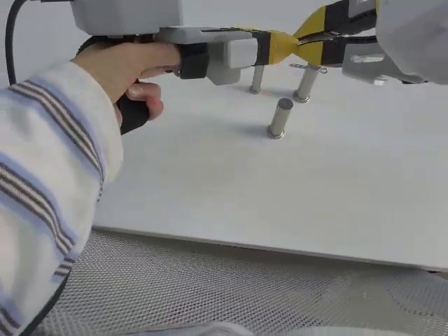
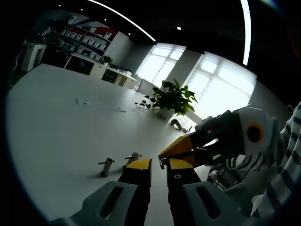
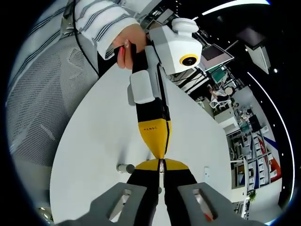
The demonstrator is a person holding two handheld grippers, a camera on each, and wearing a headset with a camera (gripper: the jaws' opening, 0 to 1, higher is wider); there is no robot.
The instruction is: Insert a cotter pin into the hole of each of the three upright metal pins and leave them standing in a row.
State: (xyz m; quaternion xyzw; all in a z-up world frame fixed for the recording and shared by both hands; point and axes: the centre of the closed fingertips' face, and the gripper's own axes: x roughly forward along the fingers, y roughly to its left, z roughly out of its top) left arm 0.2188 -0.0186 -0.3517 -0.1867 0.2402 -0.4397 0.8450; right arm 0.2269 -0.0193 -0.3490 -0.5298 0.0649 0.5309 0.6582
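Observation:
Three upright metal pins stand on the white table (image 1: 210,182): a near one (image 1: 281,117) with a bare top, a far right one (image 1: 306,82) with a cotter pin (image 1: 311,68) through it, and a far left one (image 1: 257,78). The left gripper view shows two pins (image 2: 107,166) (image 2: 133,158) with crosswise cotter pins. Above the pins, my left gripper (image 1: 292,43) and right gripper (image 1: 302,40) meet tip to tip. My right gripper (image 3: 161,165) is shut on a thin loose cotter pin (image 2: 161,163). That pin sits in the narrow gap of my left gripper (image 2: 160,165), whose jaws stand slightly apart.
The table's front edge (image 1: 280,248) runs across the lower head view, with grey mesh (image 1: 210,294) below it. A striped sleeve (image 1: 49,175) covers the left side. Farther down the long table stands a potted plant (image 2: 171,96).

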